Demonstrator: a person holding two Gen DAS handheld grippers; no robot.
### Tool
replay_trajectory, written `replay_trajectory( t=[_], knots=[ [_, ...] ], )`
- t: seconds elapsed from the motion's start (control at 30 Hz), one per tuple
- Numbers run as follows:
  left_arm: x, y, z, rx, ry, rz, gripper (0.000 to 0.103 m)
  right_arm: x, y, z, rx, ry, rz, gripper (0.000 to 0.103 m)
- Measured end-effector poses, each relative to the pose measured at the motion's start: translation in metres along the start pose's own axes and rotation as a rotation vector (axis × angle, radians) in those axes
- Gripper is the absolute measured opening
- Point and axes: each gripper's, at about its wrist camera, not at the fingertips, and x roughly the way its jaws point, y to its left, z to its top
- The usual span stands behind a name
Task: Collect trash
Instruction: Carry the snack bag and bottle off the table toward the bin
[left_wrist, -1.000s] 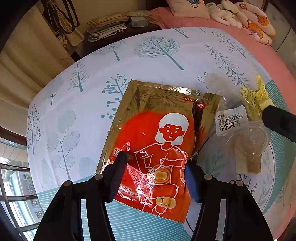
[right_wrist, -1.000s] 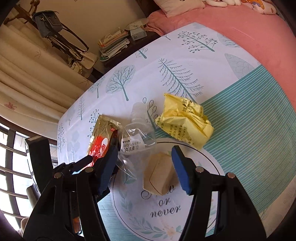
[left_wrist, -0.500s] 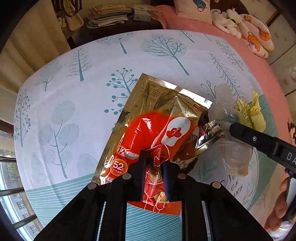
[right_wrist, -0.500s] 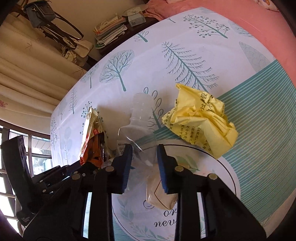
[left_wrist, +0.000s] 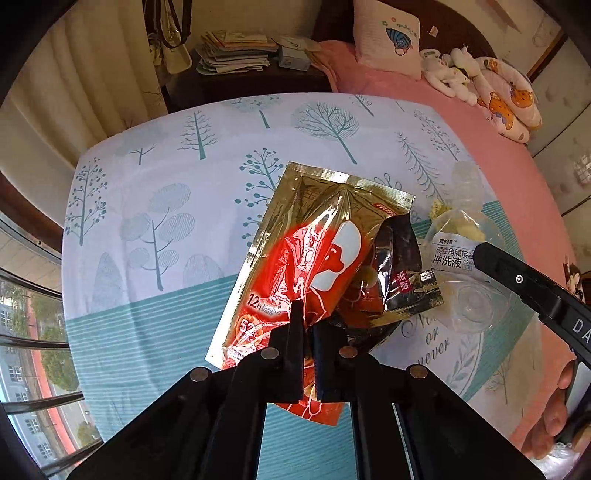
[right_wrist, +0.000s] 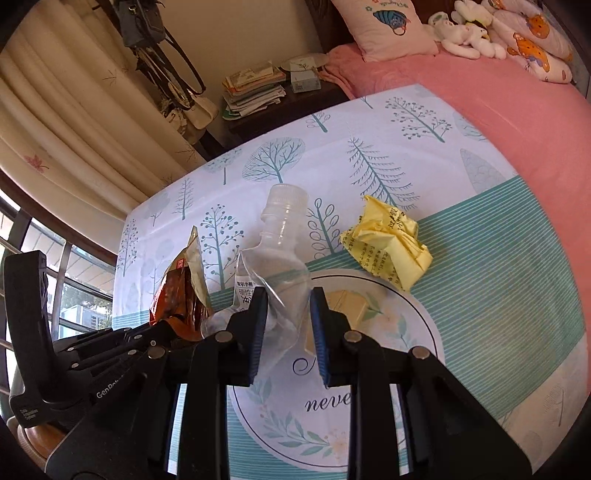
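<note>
Between our left tongs (left_wrist: 308, 363) we find the gold and red sachet (left_wrist: 314, 258), pinched near its lower end. These tongs have just been closing and now press together on the crinkled foil. Its long axis runs away from the tongs, gold top edge farthest and tipped a little to the left, and the whole sachet looks raised off the tree-print cloth (left_wrist: 166, 192) on the bed.

Our right tongs (right_wrist: 286, 332) have likewise just been closing, and they squeeze the lower part of a clear plastic bottle (right_wrist: 279, 240). The bottle's long axis points straight away from these tongs, cap (right_wrist: 287, 199) at the far end, its white label toward the left.

Just beyond the right finger lies a small pale yellow block (right_wrist: 347, 304), on the round printed motif (right_wrist: 406, 332). Farther off to the right, a crumpled yellow wrapper (right_wrist: 388, 247) rests on the cloth, apart from both tongs. Far behind, we see a pink bedspread (right_wrist: 480, 96) and a pillow (right_wrist: 384, 29).
</note>
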Motion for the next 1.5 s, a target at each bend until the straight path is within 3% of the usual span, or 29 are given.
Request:
replay_trajectory(
  t=[0.33, 0.57, 0.8, 0.97, 1.17, 1.5],
  knots=[
    [-0.103, -0.047, -0.104, 0.002, -0.101, 0.024, 0.003, -0.099, -0.013, -0.074, -0.067, -0.023, 0.070, 0.021],
    [-0.162, -0.118, -0.201, 0.019, -0.156, 0.063, 0.003, -0.180, -0.055, -0.152, -0.146, -0.009, 0.104, 0.021],
    [-0.189, -0.192, -0.310, 0.022, -0.160, 0.083, 0.003, -0.242, -0.102, -0.231, -0.228, 0.000, 0.116, 0.021],
    [-0.190, -0.233, -0.380, 0.028, -0.108, 0.082, 0.003, -0.268, -0.132, -0.285, -0.258, 0.041, 0.110, 0.021],
    [-0.171, -0.267, -0.440, 0.092, 0.006, 0.090, 0.003, -0.272, -0.158, -0.344, -0.268, 0.124, 0.096, 0.021],
    [-0.076, -0.256, -0.489, 0.129, 0.230, 0.046, 0.003, -0.207, -0.186, -0.420, -0.176, 0.278, 0.007, 0.021]
  ],
)
